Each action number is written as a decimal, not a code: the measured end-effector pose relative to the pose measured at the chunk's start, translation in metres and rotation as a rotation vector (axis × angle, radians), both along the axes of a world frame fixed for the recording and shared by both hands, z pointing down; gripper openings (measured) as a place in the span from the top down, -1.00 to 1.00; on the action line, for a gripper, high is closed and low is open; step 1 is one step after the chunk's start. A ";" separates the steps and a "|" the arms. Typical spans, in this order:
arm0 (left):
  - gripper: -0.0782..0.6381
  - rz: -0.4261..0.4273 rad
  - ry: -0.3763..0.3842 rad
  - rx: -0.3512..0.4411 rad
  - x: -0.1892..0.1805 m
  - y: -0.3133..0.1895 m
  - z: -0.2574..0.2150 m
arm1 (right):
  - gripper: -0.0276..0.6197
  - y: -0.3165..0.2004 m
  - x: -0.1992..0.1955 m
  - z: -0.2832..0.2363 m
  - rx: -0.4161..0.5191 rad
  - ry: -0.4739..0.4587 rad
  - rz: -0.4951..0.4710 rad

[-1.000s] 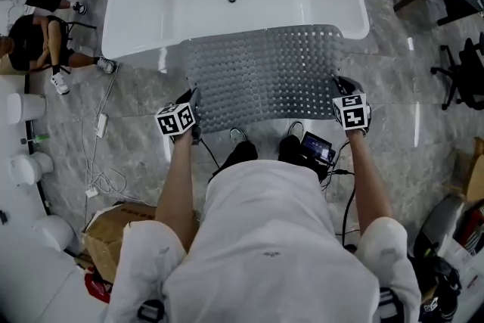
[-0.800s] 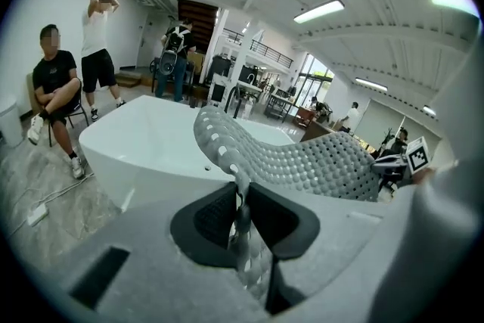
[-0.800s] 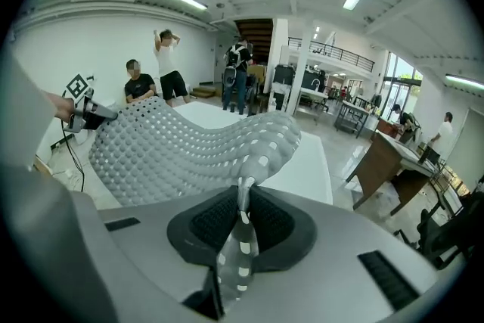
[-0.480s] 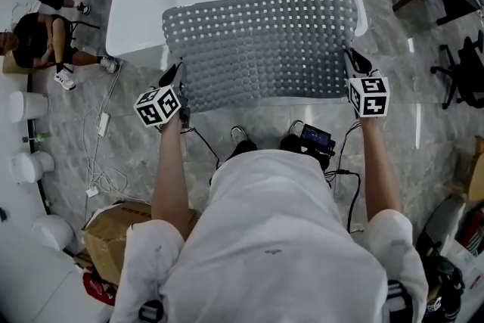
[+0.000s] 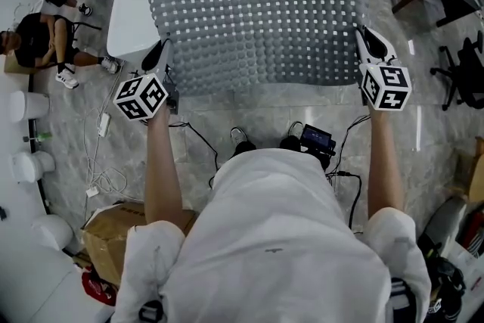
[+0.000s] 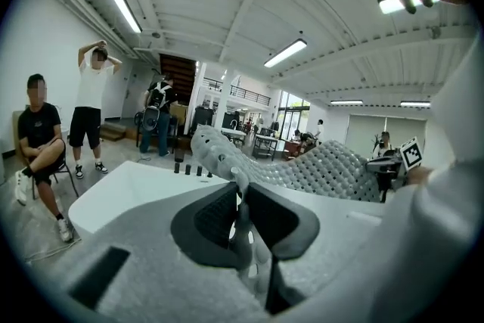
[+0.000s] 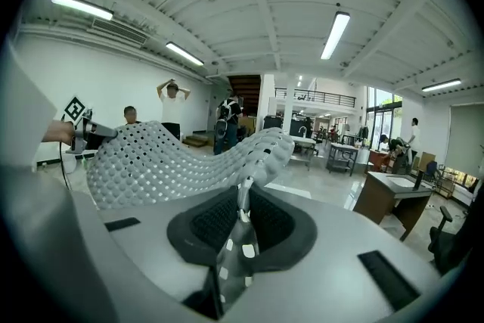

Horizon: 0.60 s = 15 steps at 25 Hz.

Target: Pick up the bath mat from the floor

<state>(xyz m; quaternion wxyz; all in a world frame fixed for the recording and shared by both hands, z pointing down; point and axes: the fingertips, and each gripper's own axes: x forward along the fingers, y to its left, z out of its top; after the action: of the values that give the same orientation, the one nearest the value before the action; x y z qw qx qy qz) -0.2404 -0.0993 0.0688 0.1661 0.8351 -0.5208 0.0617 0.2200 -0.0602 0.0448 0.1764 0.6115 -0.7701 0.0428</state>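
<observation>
Head view: left gripper point(image 5: 158, 55) and right gripper point(image 5: 367, 40) each clamp an end of the mat point(image 5: 257, 23), spreading it taut over the tub point(image 5: 128, 20), presumably so it clears the floor.

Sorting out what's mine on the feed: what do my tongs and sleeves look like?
The left tongs and right tongs are light grey with dark ribbed pads. Each carries a white cube with black square markers. The shirt is white, short-sleeved.
</observation>
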 end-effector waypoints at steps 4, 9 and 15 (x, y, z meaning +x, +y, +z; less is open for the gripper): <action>0.63 -0.002 0.008 0.077 0.003 -0.005 -0.041 | 0.76 -0.002 0.007 -0.041 0.081 -0.028 0.010; 0.63 -0.005 0.005 0.164 0.001 -0.012 -0.087 | 0.76 -0.009 0.004 -0.086 0.166 -0.035 -0.016; 0.63 -0.006 0.003 0.270 -0.004 -0.014 -0.141 | 0.76 -0.010 -0.013 -0.138 0.260 -0.043 -0.084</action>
<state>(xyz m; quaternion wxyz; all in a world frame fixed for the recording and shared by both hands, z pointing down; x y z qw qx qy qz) -0.2445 -0.1134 -0.0721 0.0531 0.8485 -0.5264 -0.0109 0.2070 -0.0704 -0.0934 0.0808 0.5953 -0.7977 -0.0515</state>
